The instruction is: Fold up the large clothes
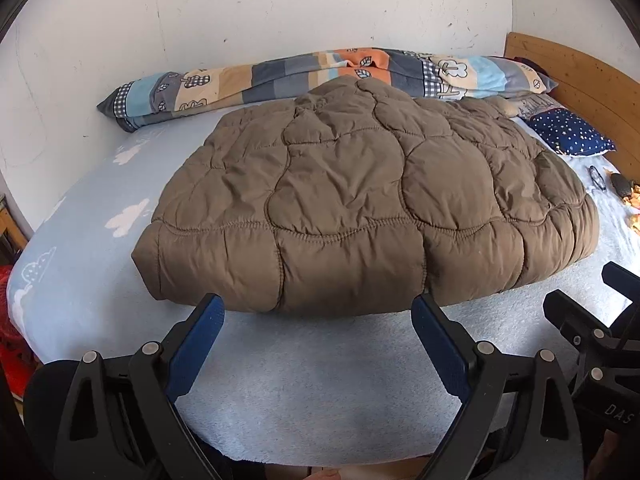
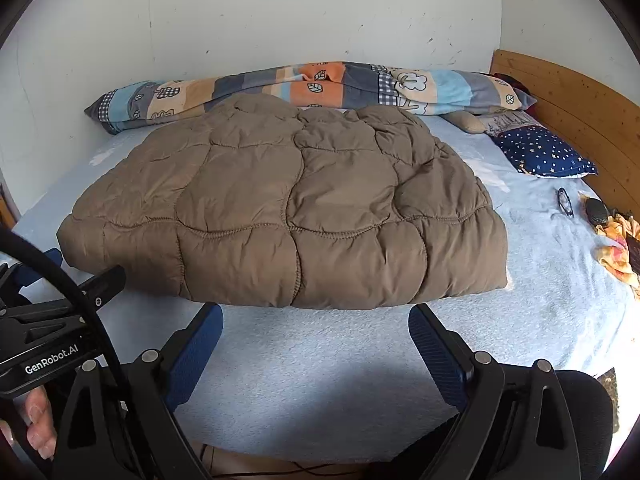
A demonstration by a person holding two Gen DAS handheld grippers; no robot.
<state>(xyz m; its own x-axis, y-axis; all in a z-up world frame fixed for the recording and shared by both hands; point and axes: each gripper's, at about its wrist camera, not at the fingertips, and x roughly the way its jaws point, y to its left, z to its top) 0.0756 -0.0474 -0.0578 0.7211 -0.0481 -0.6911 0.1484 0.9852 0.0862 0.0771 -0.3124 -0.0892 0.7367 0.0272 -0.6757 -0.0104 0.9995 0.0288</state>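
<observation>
Brown and quilted, the padded coat lies folded into a thick bundle across the middle of the bed, its near edge just beyond both tools. The left hand-held gripper and the right hand-held gripper are both released, jaws wide with nothing between them — the fold looks mostly done, and the next move likely calls for pinching that near edge evenly. Pale blue fleece covers the bed; a patchwork blanket lies along the white wall — a wooden headboard stands far right.
</observation>
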